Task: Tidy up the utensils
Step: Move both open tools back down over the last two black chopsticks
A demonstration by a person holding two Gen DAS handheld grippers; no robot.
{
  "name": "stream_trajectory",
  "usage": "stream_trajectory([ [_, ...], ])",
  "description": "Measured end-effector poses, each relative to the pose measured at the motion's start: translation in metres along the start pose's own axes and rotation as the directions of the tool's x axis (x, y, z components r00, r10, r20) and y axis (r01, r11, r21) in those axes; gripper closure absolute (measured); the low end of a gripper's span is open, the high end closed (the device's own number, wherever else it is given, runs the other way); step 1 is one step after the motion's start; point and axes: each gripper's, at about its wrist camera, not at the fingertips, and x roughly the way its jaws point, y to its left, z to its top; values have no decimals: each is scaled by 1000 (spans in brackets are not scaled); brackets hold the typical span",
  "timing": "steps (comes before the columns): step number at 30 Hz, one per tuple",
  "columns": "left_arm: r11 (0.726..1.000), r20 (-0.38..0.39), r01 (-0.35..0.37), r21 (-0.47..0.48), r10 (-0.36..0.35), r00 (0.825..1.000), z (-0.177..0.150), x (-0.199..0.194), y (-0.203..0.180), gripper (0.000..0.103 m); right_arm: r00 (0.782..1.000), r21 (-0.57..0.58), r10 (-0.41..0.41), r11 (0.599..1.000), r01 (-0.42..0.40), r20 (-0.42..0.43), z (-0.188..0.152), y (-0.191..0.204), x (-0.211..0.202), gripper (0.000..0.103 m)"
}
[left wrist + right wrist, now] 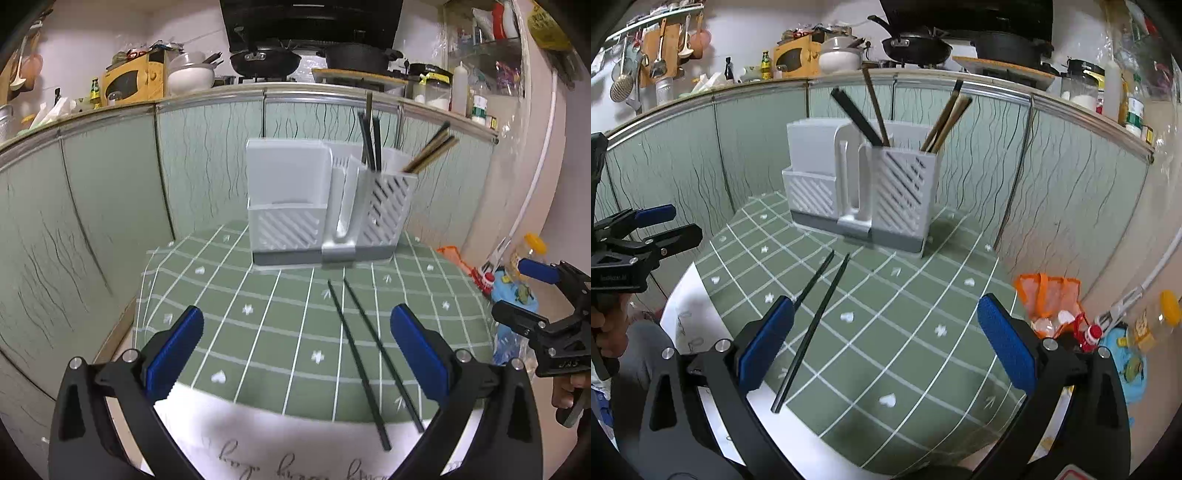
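A pair of black chopsticks (364, 350) lies on the green checked tablecloth (258, 325) in front of a white utensil holder (325, 206). The holder's right compartment holds black and brown chopsticks (373, 144). My left gripper (297, 350) is open and empty above the cloth, with the chopsticks to the right of its middle. My right gripper (882, 343) is open and empty; the loose chopsticks (812, 325) lie by its left finger. The holder (864, 184) stands behind. Each gripper shows in the other view, the right (532, 291) and the left (661, 229).
Green glass panels (110, 192) wall the table at the back and left. A counter above carries pans (266, 59), a yellow microwave (133, 79) and jars. An orange bag (1049, 299) and bottles (1160, 317) sit off the table's right edge. White paper (258, 435) lies at the near edge.
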Motion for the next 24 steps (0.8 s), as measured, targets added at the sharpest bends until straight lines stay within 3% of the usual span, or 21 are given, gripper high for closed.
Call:
stream_trajectory([
  [6, 999, -18, -30, 34, 30, 999, -30, 3, -4, 4, 999, -17, -3, 1000, 2, -41, -31, 19, 13, 8],
  [15, 999, -59, 7, 35, -5, 998, -63, 5, -8, 4, 996, -1, 40, 999, -41, -82, -71, 49, 30, 14],
  [18, 1000, -67, 6, 28, -4, 998, -70, 4, -7, 4, 995, -14, 42, 999, -43, -87, -81, 58, 35, 21],
  [24, 999, -83, 10, 38, -7, 997, -79, 4, -4, 4, 992, -26, 51, 998, -55, -115, -96, 73, 49, 47],
])
